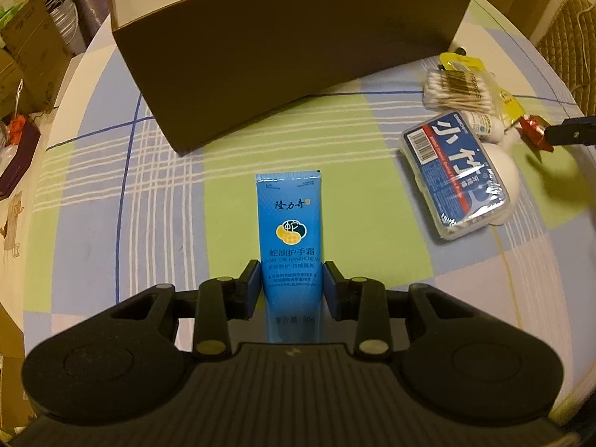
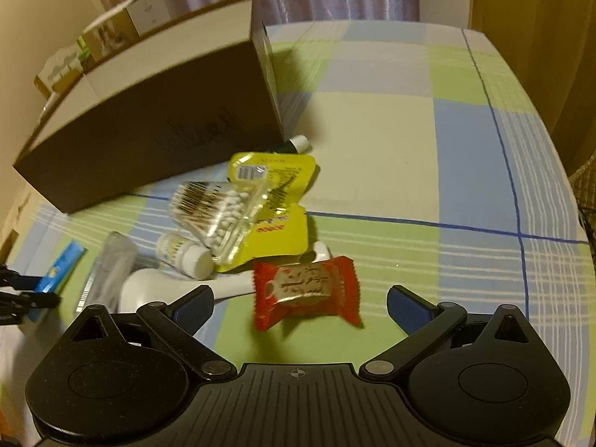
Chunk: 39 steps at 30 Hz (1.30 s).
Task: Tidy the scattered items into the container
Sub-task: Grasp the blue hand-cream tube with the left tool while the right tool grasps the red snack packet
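Note:
A blue hand cream tube [image 1: 290,231] points away from me toward the brown cardboard box [image 1: 279,56]. My left gripper [image 1: 292,283] is shut on the tube's lower half, with a blue pad against each side. In the right wrist view a red candy packet [image 2: 305,294] lies on the checked cloth between the wide-open fingers of my right gripper [image 2: 300,307], touching neither pad. The box [image 2: 149,123] stands to the far left there, and the tube [image 2: 61,264] shows at the left edge.
A pile sits right of the box: a cotton swab bag [image 2: 219,212], a yellow pouch [image 2: 275,201], a small white bottle [image 2: 186,255], a blue-labelled plastic case [image 1: 454,171] and a white rounded object [image 2: 149,287]. A chair back [image 1: 570,44] stands beyond the table's right edge.

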### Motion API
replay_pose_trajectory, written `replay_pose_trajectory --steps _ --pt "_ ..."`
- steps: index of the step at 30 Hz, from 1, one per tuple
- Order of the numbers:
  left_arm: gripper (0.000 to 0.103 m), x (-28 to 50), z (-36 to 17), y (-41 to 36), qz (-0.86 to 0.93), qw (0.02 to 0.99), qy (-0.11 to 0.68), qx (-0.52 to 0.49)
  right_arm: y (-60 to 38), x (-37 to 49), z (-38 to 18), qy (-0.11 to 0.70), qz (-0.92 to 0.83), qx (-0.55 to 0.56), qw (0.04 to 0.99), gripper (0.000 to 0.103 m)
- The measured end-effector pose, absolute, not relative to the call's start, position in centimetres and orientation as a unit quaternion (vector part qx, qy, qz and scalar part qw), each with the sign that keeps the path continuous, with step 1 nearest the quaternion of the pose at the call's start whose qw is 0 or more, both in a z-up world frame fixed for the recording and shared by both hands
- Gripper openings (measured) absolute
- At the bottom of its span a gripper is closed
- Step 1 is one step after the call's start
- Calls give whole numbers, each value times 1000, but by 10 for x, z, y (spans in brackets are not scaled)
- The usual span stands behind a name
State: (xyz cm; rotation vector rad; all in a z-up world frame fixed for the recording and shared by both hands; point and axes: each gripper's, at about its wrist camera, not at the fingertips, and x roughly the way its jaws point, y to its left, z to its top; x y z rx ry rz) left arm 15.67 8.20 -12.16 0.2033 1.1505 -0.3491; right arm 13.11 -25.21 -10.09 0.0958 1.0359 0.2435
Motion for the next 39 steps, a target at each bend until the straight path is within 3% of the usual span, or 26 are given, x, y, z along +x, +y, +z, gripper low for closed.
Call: replay_pose_trajectory --steps 1,6,9,13,28,39 --pt "31 157 -122 82 -163 821 540 94 -254 135 -105 502 119 48 855 76" --pt "32 159 -124 78 -160 822 538 94 -261 140 -114 506 120 53 852 76" --pt "32 158 -124 77 -159 824 536 94 -257 137 -113 504 120 17 855 59" --pt "31 158 -124 76 -159 823 536 97 -253 130 -113 505 120 -7 855 54" --pt "29 133 -119 71 -165 817 543 101 -243 75 -103 510 135 55 848 52" --pt "29 117 -79 78 -155 850 495 88 -239 71 -83 489 140 62 859 52"
